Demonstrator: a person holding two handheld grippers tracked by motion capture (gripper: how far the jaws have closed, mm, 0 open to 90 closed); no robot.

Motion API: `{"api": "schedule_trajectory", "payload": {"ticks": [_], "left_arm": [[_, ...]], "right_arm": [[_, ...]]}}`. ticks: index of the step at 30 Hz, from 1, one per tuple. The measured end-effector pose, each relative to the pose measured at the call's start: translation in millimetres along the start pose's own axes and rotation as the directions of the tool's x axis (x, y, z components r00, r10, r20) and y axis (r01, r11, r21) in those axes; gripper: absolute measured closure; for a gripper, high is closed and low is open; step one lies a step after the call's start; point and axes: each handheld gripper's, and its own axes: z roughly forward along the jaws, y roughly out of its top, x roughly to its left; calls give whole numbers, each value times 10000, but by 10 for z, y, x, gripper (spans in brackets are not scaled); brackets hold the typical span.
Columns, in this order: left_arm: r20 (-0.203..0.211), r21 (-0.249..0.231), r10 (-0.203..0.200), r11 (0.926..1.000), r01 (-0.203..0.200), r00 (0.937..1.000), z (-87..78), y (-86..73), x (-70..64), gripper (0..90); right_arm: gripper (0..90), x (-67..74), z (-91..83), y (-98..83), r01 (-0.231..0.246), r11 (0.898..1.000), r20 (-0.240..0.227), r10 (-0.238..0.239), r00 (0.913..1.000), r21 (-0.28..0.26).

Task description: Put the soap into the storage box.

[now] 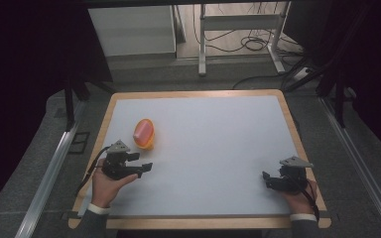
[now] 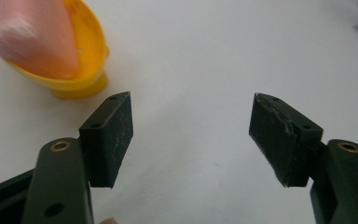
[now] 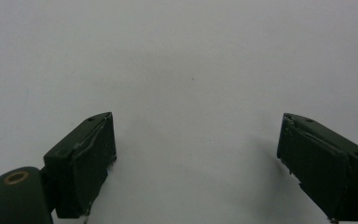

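Observation:
A small yellow bowl (image 1: 146, 141) with a pink, rounded object (image 1: 142, 130) lying in it stands on the white table top, left of centre. My left gripper (image 1: 145, 161) sits just in front of and beside it, jaws wide apart and nothing between them. In the left gripper view the bowl (image 2: 86, 77) and the pink object (image 2: 32, 37) lie at the upper left, beyond my left pad (image 2: 114, 135), not touching it. My right gripper (image 1: 265, 179) rests low at the table's front right, open and empty, its pads (image 3: 91, 161) over bare white surface.
The white sheet (image 1: 213, 134) covers a wooden board whose rim (image 1: 198, 222) shows all round. Beyond the far edge stand a white cabinet (image 1: 131, 29), a metal frame (image 1: 240, 29) and loose cables on the floor. Dark curtains hang at both sides.

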Motion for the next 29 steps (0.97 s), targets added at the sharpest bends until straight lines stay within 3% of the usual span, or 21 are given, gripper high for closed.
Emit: {"api": "schedule_trajectory", "payload": {"ticks": [6, 7, 9, 29], "left_arm": [[301, -156, -213, 9996, 218, 9993, 79, -153, 3, 317], [179, -19, -137, 9999, 138, 9997, 94, -163, 2, 317], [22, 99, -14, 10000, 14, 10000, 94, -169, 1, 315], [54, 134, 47, 9999, -47, 10000, 115, -189, -17, 311]], "right_arm": [[111, 33, -40, 31, 41, 9998, 5, -41, 10000, -216], [111, 37, -50, 38, 47, 9996, -1, -47, 10000, -271], [111, 45, -67, 51, 57, 9993, -32, -58, 10000, -356], [111, 31, -114, 75, -8, 9979, -380, -17, 9993, -649]]}}
